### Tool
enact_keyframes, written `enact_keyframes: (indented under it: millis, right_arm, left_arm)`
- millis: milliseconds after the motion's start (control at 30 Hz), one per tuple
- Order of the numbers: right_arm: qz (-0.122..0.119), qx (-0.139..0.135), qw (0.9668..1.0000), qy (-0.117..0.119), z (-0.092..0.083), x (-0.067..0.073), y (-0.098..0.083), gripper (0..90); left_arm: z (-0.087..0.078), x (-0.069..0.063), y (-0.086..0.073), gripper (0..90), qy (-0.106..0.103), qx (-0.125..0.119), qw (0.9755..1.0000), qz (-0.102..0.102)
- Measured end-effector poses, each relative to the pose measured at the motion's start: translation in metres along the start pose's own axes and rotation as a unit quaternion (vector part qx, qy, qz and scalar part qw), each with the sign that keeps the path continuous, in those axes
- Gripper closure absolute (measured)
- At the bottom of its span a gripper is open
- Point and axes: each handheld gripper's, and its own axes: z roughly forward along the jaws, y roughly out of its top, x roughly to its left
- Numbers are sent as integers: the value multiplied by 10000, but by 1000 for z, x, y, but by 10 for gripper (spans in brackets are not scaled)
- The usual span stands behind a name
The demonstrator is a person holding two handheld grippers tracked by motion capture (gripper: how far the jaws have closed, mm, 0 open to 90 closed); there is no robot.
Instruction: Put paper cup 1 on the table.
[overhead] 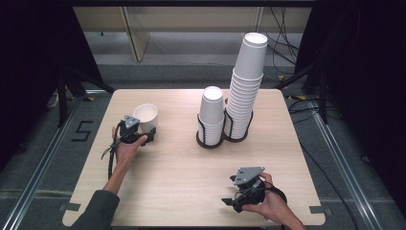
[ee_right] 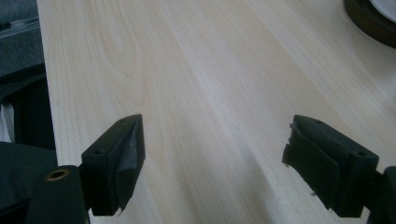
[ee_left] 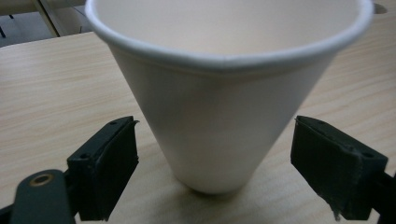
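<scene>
A single white paper cup [overhead: 145, 114] stands upright, mouth up, on the left part of the wooden table [overhead: 182, 167]. In the left gripper view the cup [ee_left: 219, 116] sits between the two black jaws of my left gripper [ee_left: 215, 158], with a narrow gap on each side, so the pads do not press on it. A hand holds that left gripper [overhead: 147, 130] just in front of the cup. My right gripper [overhead: 230, 190] rests near the table's front right; its jaws [ee_right: 212, 154] stand wide open over bare wood.
Two stacks of white cups stand in black wire holders at the table's back middle: a short stack [overhead: 212, 115] and a tall, slightly leaning stack [overhead: 246, 91]. The dark base of a holder [ee_right: 369, 18] shows far off in the right gripper view.
</scene>
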Motion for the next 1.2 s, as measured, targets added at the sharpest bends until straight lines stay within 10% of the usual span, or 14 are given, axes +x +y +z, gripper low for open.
enact_keyframes:
  millis: [533,1200]
  right_arm:
    - [146,-113,9998,-39,-2,0,0,202]
    - [379,-558,9964,-515,-25,-18,6,207]
  left_arm:
    - [-49,-14,-14,144,-404,-185,9988,-213]
    - [-113,-73,-40,144,-1047,-313,9940,-84]
